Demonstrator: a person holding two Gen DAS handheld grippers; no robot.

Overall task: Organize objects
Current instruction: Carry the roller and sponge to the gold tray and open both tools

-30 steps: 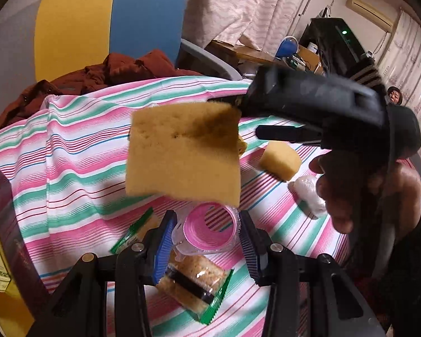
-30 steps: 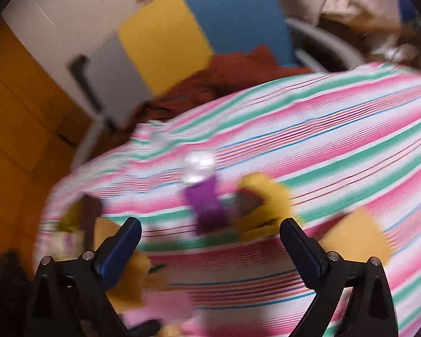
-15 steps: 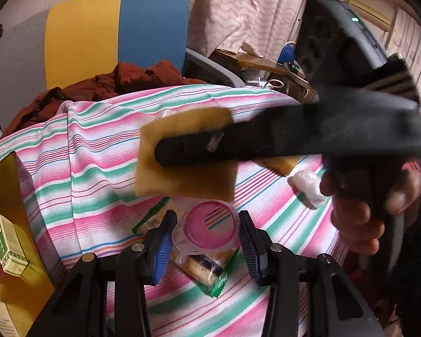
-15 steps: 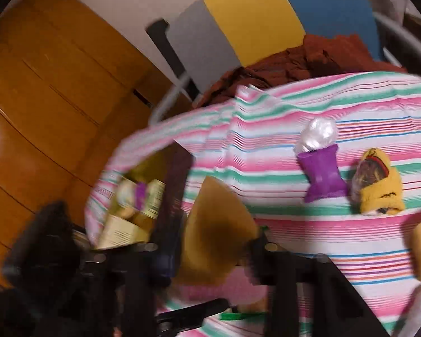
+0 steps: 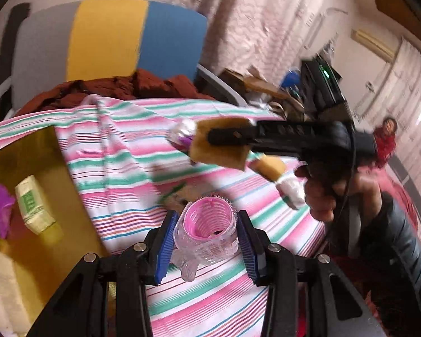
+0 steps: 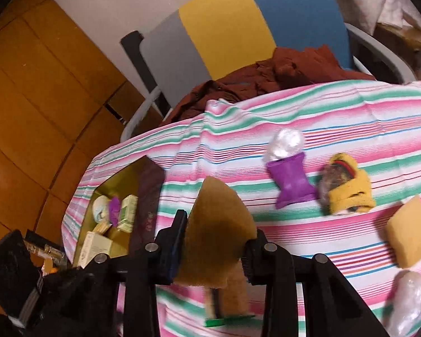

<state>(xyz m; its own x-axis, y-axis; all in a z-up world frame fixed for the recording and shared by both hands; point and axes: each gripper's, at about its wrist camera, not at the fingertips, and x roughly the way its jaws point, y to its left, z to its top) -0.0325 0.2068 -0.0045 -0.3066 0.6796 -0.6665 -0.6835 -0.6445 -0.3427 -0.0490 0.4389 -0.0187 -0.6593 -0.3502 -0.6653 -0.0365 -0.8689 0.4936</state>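
My left gripper [image 5: 206,243] is shut on a clear pink ribbed cup [image 5: 207,230], lifted off the striped tablecloth [image 5: 120,154]. In the left wrist view my right gripper [image 5: 230,136] hangs over the cloth, shut on a flat tan sponge [image 5: 220,147]. The right wrist view shows that same sponge [image 6: 219,224] bent between the jaws of the right gripper [image 6: 214,241]. A gold-lined box [image 5: 33,165] at the left holds a green-and-cream packet [image 5: 35,205] and a purple wrapper [image 5: 0,209].
On the cloth lie a purple packet [image 6: 290,181], a yellow wrapped item [image 6: 348,186], a thick yellow sponge [image 6: 409,233], a clear plastic bundle [image 6: 409,297] and a snack pack [image 6: 227,300]. A chair [image 5: 109,36] with brown clothing [image 5: 120,90] stands behind.
My left gripper closed on the pink cup and lifted it off the cloth. The right gripper carried the tan sponge up and to the right in the left wrist view.
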